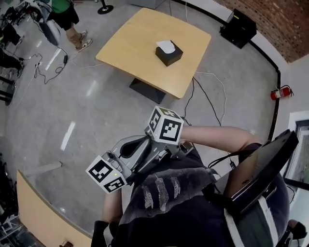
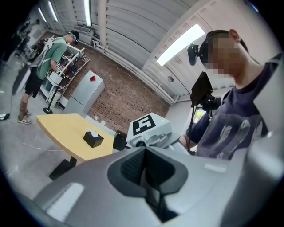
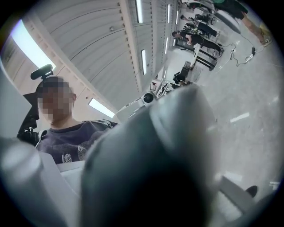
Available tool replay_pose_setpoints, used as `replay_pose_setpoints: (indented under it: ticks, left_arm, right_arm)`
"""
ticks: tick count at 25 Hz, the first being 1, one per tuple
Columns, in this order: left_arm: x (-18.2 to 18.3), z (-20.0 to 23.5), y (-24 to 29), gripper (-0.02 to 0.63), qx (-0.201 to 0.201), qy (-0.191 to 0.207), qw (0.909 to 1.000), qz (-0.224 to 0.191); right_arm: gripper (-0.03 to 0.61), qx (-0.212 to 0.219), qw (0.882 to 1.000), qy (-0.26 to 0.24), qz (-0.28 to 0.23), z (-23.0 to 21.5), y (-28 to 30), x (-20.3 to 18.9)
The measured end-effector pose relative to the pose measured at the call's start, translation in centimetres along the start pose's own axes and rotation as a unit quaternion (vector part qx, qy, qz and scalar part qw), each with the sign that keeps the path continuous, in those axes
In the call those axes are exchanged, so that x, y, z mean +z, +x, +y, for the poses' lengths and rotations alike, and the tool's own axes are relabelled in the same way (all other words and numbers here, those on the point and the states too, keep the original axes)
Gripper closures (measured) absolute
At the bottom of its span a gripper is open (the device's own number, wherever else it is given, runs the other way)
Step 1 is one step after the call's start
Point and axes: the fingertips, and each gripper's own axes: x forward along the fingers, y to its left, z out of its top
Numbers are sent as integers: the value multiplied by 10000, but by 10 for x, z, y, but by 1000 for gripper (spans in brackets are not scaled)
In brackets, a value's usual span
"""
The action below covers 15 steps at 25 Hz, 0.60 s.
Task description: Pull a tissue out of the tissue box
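Note:
The black tissue box [image 1: 169, 53] stands on a yellow table [image 1: 140, 43] far ahead, with a white tissue [image 1: 165, 46] poking from its top. The left gripper view shows the same tissue box [image 2: 93, 138], small and distant. I hold both grippers close to my chest, far from the table. My left gripper [image 2: 146, 167] has its dark pads pressed together with nothing between them; its marker cube [image 1: 106, 174] sits low at the left. The right gripper's marker cube [image 1: 165, 125] [image 2: 148, 126] is just beyond it. A blurred grey mass fills the right gripper view and hides that gripper's jaws.
A person in a green top [image 1: 63, 14] stands by racks at the far left. Cables [image 1: 207, 94] run across the grey floor near the table's base. A black case [image 1: 238, 26] and a fire extinguisher [image 1: 281, 91] stand by the wall. Another tabletop edge [image 1: 34, 212] lies at the lower left.

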Motion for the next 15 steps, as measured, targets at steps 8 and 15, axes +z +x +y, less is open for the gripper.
replay_pose_setpoints:
  ticks: [8, 15]
  left_arm:
    - [34, 13, 61, 614, 234, 611, 9976, 205]
    - [77, 40, 111, 612, 648, 697, 9954, -145]
  right_arm:
    - [578, -195, 9919, -1053, -682, 14, -67, 17]
    - [580, -983, 9627, -1818, -1748, 20, -161, 42]
